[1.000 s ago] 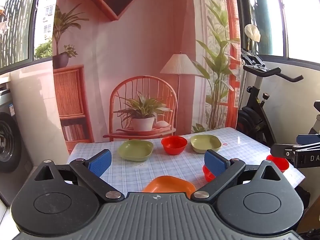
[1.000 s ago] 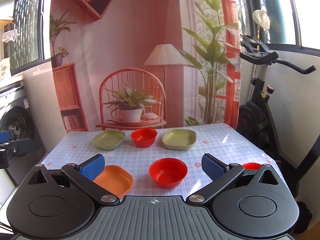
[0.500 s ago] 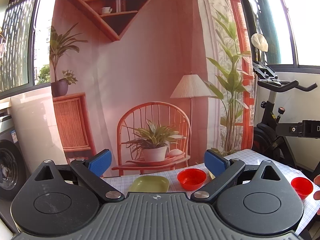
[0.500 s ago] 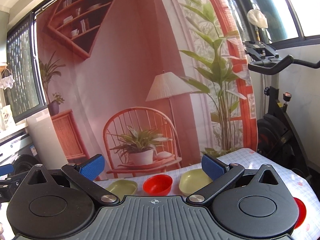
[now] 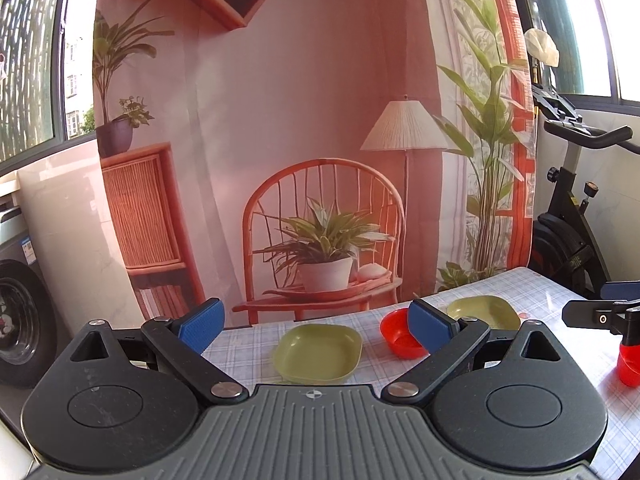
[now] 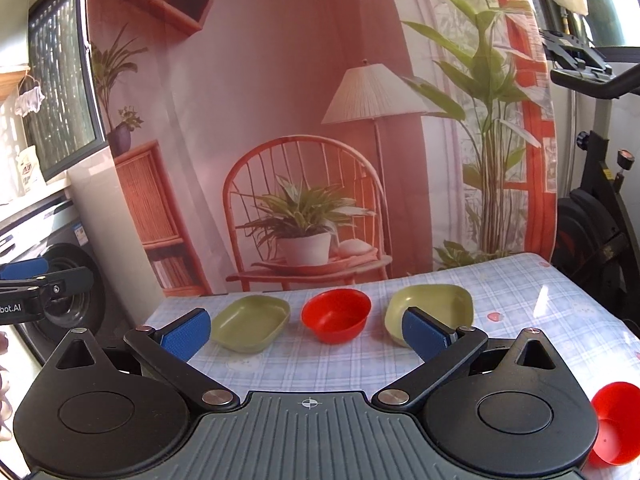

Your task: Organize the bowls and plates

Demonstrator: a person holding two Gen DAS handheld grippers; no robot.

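Observation:
Along the far side of the checked table (image 6: 520,304) lie a green plate (image 6: 250,322), a red bowl (image 6: 336,318) and a second green plate (image 6: 436,306). The left wrist view shows the same green plate (image 5: 318,352), red bowl (image 5: 400,334) and second green plate (image 5: 484,312). A small red bowl (image 6: 614,424) sits near the right edge; it also shows in the left wrist view (image 5: 628,364). My left gripper (image 5: 316,324) is open and empty above the near table. My right gripper (image 6: 306,330) is open and empty, held well short of the plates.
A printed backdrop (image 6: 280,120) hangs behind the table. An exercise bike (image 5: 572,220) stands to the right, a washing machine (image 6: 68,292) to the left. The right gripper's fingers (image 5: 600,314) show at the left view's right edge; the left gripper's fingers (image 6: 40,284) at the right view's left edge.
Both grippers tilted up toward the backdrop, then back down, so the far plates and red bowl are in view again. The near orange plate and near red bowl are out of sight. Both stayed open.

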